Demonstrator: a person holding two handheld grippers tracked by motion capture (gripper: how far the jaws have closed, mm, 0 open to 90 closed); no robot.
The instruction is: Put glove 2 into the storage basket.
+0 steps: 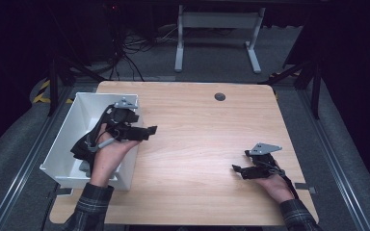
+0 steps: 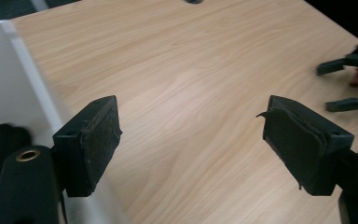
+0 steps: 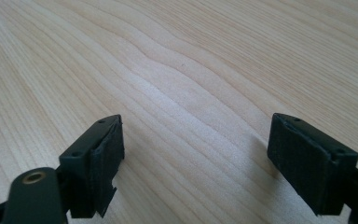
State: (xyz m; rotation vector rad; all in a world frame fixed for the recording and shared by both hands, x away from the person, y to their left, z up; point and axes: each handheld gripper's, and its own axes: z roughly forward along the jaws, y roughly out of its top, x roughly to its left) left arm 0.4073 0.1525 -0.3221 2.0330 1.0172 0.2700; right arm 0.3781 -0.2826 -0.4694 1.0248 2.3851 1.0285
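Observation:
My left gripper [image 1: 147,129] hovers over the right wall of a white bin [image 1: 67,129] at the table's left, its jaws pointing right. In the left gripper view it [image 2: 191,116] is open with only bare wood between the pads, and the bin wall [image 2: 23,79] runs along the left. Something dark and blurred [image 2: 2,140] lies inside the bin; I cannot tell what it is. My right gripper [image 1: 239,161] rests low at the table's front right, pointing left. It [image 3: 196,123] is open over bare wood, and it appears again [image 2: 354,81] far right in the left gripper view.
The wooden table [image 1: 197,134] has a round cable hole [image 1: 219,96] near its far edge. Behind it stand a white desk frame [image 1: 217,29] and loose cables [image 1: 130,53] on the dark floor. Rails run along both sides of the table.

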